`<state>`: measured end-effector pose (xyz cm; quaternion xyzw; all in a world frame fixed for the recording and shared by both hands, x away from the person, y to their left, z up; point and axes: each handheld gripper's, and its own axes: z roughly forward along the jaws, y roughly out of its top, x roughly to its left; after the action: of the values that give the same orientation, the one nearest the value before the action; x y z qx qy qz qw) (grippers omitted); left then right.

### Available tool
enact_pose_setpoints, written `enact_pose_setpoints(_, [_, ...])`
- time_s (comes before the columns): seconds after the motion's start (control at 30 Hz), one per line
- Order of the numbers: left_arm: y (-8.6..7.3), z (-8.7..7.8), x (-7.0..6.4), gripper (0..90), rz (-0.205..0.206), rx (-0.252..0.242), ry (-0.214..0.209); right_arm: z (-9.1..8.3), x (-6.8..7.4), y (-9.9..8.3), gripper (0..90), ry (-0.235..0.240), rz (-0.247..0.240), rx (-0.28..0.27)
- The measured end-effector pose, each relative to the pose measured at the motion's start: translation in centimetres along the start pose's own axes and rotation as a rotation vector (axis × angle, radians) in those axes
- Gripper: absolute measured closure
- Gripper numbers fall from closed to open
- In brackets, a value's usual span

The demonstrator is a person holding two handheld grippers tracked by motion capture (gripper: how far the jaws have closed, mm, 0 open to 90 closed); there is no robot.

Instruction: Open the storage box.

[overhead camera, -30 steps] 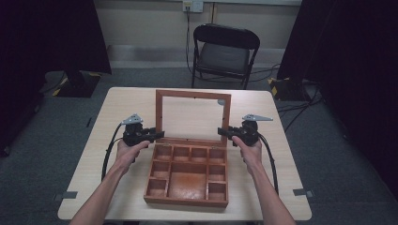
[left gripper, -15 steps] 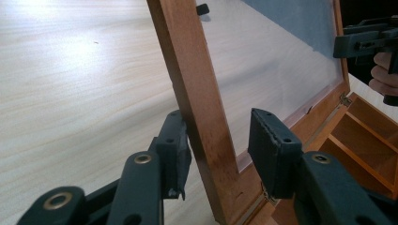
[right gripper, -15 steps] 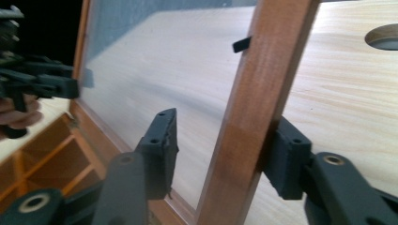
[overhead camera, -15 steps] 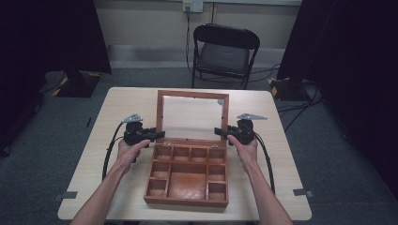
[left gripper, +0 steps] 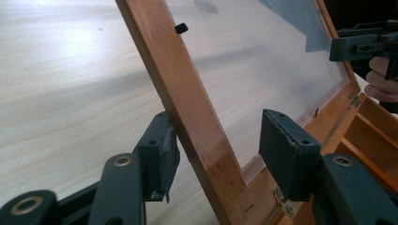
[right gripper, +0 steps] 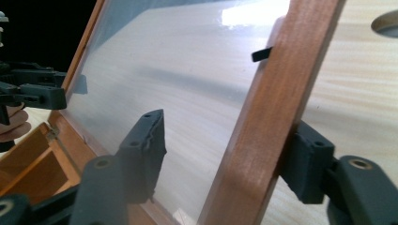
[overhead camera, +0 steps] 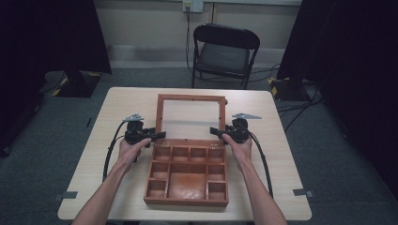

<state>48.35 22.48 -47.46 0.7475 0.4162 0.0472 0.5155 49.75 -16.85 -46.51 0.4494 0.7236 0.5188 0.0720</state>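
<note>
Both claws moved inward since earlier frame, now straddling side rails of glass-paned wooden lid (overhead camera: 190, 118). Lid stands open, tilted back over compartmented wooden box (overhead camera: 187, 173) at desk (overhead camera: 263, 112) centre. Left claw (left gripper: 216, 154) spread, rail between jaws; right claw (right gripper: 225, 154) likewise.

The high view looked forward and down over the whole tabletop (overhead camera: 117, 108). Each gripper view sat close behind its own jaws, facing inward; both shared the box lid (left gripper: 187, 108).
</note>
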Motion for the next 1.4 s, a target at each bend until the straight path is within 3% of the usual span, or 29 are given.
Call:
enact_pose_setpoints(0.33, [0.1,0.6,0.1,33.6,-0.030,0.001,-0.024,0.6,-0.1,-0.2,31.0,-0.007,0.017,0.022])
enact_pose_setpoints(0.6, [-0.1,1.1,0.4,26.7,-0.053,0.015,0.024,0.5,-0.7,-0.1,21.7,-0.041,0.042,0.024])
enact_pose_setpoints(0.7, [-0.2,1.2,0.6,26.3,-0.063,0.026,0.043,0.4,-1.2,-0.3,22.4,-0.041,0.065,0.033])
enact_pose_setpoints(0.73, [-0.3,1.3,0.6,23.6,-0.056,0.017,0.038,0.3,-1.1,-0.4,22.3,-0.039,0.064,0.015])
enact_pose_setpoints(0.93, [0.2,0.9,0.3,25.9,-0.040,-0.006,0.035,0.0,-0.3,0.3,24.9,-0.031,0.018,-0.006])
enact_pose_setpoints(1.13, [0.0,0.5,0.3,25.1,-0.035,-0.001,0.046,-0.3,-0.5,0.0,21.6,-0.035,0.024,0.017])
enact_pose_setpoints(1.4, [-0.3,-0.4,0.0,20.6,-0.012,0.000,0.069,-1.1,-0.4,-0.1,20.1,-0.047,-0.009,0.044])
